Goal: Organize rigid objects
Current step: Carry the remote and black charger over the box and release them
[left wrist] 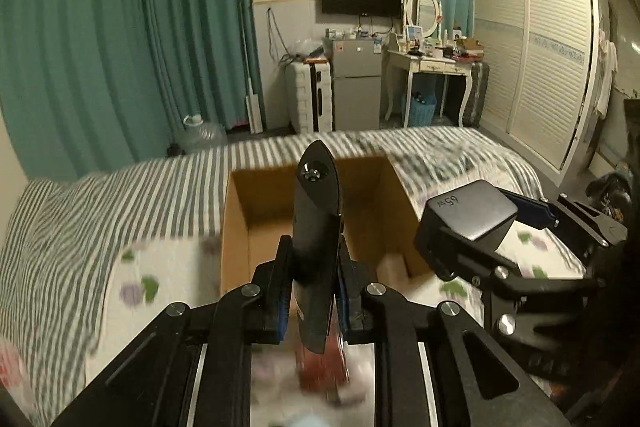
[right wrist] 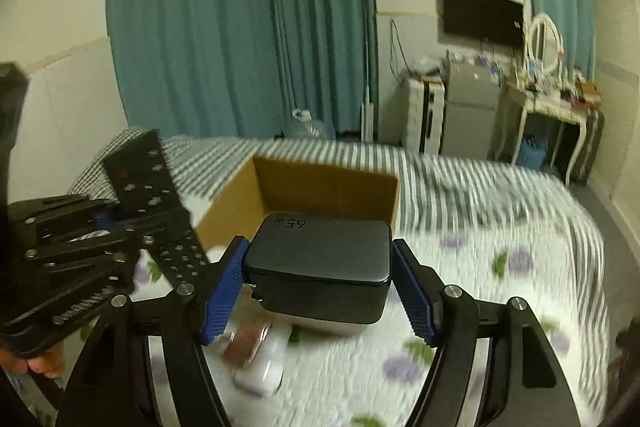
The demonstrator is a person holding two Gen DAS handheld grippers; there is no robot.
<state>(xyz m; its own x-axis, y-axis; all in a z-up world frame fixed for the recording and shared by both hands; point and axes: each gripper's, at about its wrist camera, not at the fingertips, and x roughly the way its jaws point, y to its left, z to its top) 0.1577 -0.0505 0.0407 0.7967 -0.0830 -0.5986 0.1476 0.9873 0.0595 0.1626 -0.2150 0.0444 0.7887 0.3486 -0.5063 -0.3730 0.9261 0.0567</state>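
Observation:
My left gripper (left wrist: 312, 283) is shut on a black remote control (left wrist: 316, 227), held upright and edge-on above the bed, in front of an open cardboard box (left wrist: 240, 219). My right gripper (right wrist: 320, 279) is shut on a black 65W charger block (right wrist: 320, 263), lifted above the bed just short of the box (right wrist: 320, 183). In the left wrist view the charger (left wrist: 472, 211) and right gripper hang to the right of the box. In the right wrist view the remote (right wrist: 156, 199) shows at left. A white piece (left wrist: 392, 265) lies inside the box.
The bed has a striped sheet (left wrist: 120, 195) and a floral quilt (right wrist: 480, 307). A reddish-brown object (right wrist: 248, 341) and a white object (right wrist: 266, 363) lie on the quilt under the right gripper. Curtains, a fridge and a dressing table stand beyond the bed.

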